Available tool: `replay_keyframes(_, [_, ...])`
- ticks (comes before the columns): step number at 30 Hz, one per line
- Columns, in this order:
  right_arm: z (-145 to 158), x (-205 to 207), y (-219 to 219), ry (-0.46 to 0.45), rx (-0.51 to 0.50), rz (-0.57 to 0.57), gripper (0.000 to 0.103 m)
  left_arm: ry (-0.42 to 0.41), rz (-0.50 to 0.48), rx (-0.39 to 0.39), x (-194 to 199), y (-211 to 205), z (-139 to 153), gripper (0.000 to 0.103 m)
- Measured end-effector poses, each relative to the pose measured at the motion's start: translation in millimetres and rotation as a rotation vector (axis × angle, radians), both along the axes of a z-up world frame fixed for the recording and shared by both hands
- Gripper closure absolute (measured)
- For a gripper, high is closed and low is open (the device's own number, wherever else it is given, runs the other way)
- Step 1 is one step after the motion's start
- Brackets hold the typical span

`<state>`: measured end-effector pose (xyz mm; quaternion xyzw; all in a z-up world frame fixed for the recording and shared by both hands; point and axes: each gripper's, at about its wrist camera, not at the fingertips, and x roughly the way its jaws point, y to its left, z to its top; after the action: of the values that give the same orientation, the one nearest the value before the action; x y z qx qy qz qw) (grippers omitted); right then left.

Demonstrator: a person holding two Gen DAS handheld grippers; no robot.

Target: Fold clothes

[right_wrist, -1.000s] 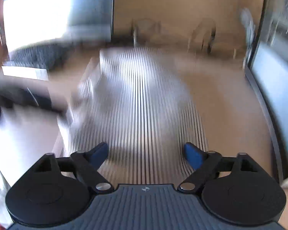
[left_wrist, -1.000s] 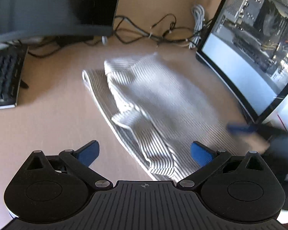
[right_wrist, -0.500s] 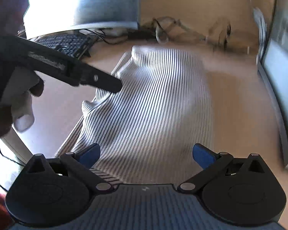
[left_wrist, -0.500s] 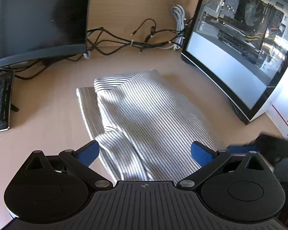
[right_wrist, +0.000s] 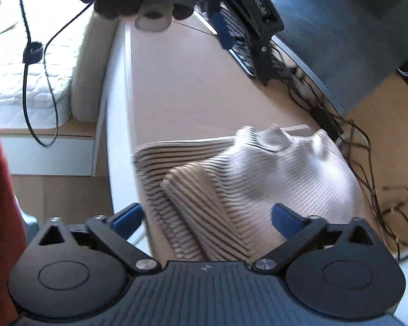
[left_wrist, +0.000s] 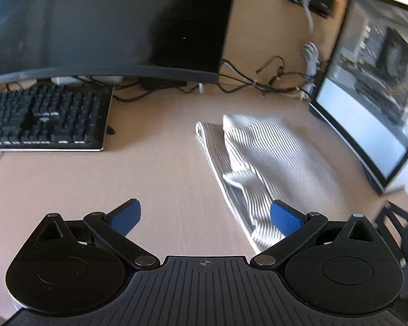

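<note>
Striped top (left_wrist: pixel 269 163): a folded grey-and-white striped piece of clothing. It lies flat on the desk (left_wrist: pixel 155 174), between the two screens. One folded part sits on top of the rest. The picture is a bit blurry here.
Left gripper (left_wrist: pixel 205 217): its jaws are spread wide, with nothing between them. Its right blue pad sits just over the near edge of the striped top, but the pictures do not show it touching. Its left pad is over bare desk.
Right gripper (right_wrist: pixel 206 218): its jaws have just been closing a little, yet they stand wide apart. The striped top lies below and between them — the pads do not press on it.
Hand (right_wrist: pixel 138 2): seen at the top of the right wrist view, wrapped around the left gripper's handle.
Keyboard (left_wrist: pixel 43 119): black, on the desk to the left, well apart from the top.
Dark screen (left_wrist: pixel 100 24): behind the keyboard.
Lit screen (left_wrist: pixel 372 95): to the right, near the top.
Cables (left_wrist: pixel 272 81): a tangle at the back of the desk.
Bed (right_wrist: pixel 30 65): white, beside the desk.
</note>
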<state>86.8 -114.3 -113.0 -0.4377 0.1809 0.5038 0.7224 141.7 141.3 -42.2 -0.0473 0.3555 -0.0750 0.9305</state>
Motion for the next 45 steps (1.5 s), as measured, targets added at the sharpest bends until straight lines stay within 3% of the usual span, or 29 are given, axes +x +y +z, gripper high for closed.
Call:
replay_keyframes(4, [15.8,0.4,-6.9,0.085,0.027,0.0,0.038,-0.06,-0.22,0.155,-33.4,-18.9,3.8,0.0])
replay_keyframes(6, [32.3,16.8,-9.7,0.167,0.084,-0.08,0.07,-0.089,-0.337,0.245,-47.3,-34.9,2.4,0.0])
replay_keyframes(8, [48.1,32.9,-12.4,0.249,0.141,-0.16,0.076,-0.122,-0.45,0.324,-57.7,-52.3,-1.9,0.0])
replay_keyframes(12, [64.0,51.0,-15.5,0.357,0.21,-0.254,0.079,-0.221,-0.583,0.464,-63.4,-83.8,-16.4,0.0])
replay_keyframes(15, [67.9,51.1,-16.9,0.381,0.21,-0.269,0.08,-0.325,-0.665,0.558,-55.8,-105.7,-25.7,0.0])
replay_keyframes(20, [77.5,51.2,-26.7,0.447,0.256,-0.352,0.08,-0.445,-0.929,0.659,-51.7,-133.5,-43.4,0.0])
replay_keyframes(22, [80.1,56.9,-33.1,0.482,0.289,-0.395,0.076,-0.47,-0.998,0.675,-52.6,-139.2,-48.2,0.018])
replay_keyframes(23, [82.0,58.0,-38.4,0.489,0.304,-0.413,0.067,-0.457,-1.005,0.673,-49.7,-141.2,-49.3,0.037])
replay_keyframes(25, [87.7,50.4,-56.5,0.441,0.313,-0.429,0.041,-0.411,-1.007,0.649,-42.2,-141.5,-50.4,0.044])
replay_keyframes(26, [88.0,42.8,-66.1,0.371,0.292,-0.437,0.028,-0.385,-1.006,0.629,-38.8,-140.2,-50.8,0.052])
replay_keyframes(27, [87.2,35.6,-75.8,0.306,0.267,-0.445,0.025,-0.358,-0.999,0.603,-35.8,-138.5,-50.3,0.055])
replay_keyframes(31, [61.9,14.1,-93.9,0.127,0.128,-0.484,0.025,-0.219,-0.915,0.38,-13.1,-125.1,-30.2,0.062])
replay_keyframes(34, [42.7,2.5,-84.5,0.024,0.113,-0.464,0.025,-0.17,-0.847,0.244,10.5,-112.8,-12.2,0.063])
replay_keyframes(38, [14.1,7.0,-56.1,-0.149,0.095,-0.46,0.024,-0.132,-0.795,0.154,27.0,-102.0,0.6,0.063])
replay_keyframes(41, [-0.6,15.6,-38.7,-0.286,0.079,-0.409,0.024,-0.123,-0.777,0.144,24.1,-94.9,1.9,0.063])
replay_keyframes(43, [6.2,18.9,-32.7,-0.288,0.091,-0.356,0.042,-0.117,-0.771,0.153,23.0,-91.2,-0.4,0.062])
replay_keyframes(44, [9.8,20.4,-29.4,-0.28,0.088,-0.329,0.071,-0.121,-0.771,0.166,19.8,-88.7,-2.2,0.06])
replay_keyframes(45, [13.9,21.4,-25.9,-0.25,0.065,-0.304,0.074,-0.13,-0.775,0.182,14.9,-85.7,-3.8,0.055])
